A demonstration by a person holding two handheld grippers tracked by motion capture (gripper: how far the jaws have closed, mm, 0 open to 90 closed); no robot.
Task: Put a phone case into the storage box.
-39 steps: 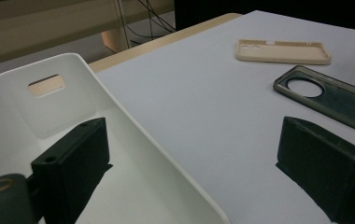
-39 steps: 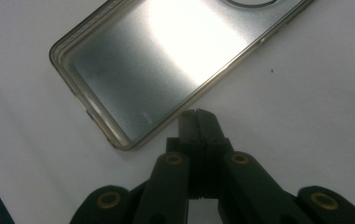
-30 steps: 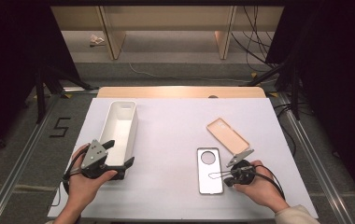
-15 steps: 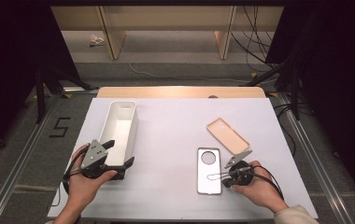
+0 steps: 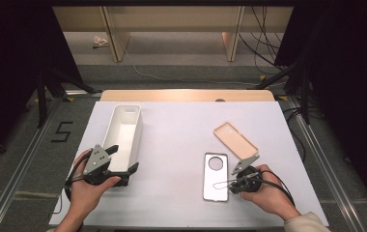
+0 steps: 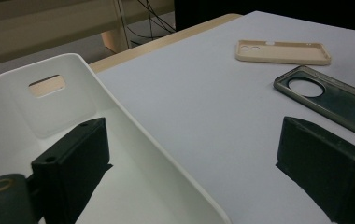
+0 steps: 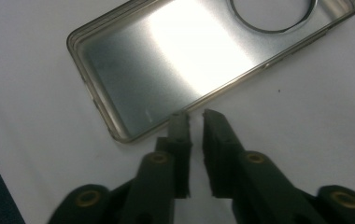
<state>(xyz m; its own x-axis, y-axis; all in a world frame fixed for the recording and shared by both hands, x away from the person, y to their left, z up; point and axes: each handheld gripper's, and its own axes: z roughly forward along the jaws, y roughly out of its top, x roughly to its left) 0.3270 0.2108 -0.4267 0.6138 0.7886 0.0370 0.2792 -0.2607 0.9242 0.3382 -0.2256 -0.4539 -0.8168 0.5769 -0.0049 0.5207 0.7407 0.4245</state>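
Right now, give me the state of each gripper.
Left gripper: open wide, astride the white bin wall, not pressing it.
Right gripper: jaws just opening, narrow gap, at the clear phone case edge, holding nothing.

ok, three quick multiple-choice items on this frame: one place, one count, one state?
1. Where is the beige case relative to the clear case?
A. farther from the person, to its right
B. stacked on it
C. under it

2. How many phone cases lie on the table?
A. one
B. two
C. four

3. How do the left tool's jaws stand?
A. shut tight
B. wide apart, one inside the white bin
C. clamped on a case

Key: 1 A, the high view shows them apart. 2 B, one beige and one clear. 3 B, the bin's wall runs between the jaws, and the outer jaw is clear of it.
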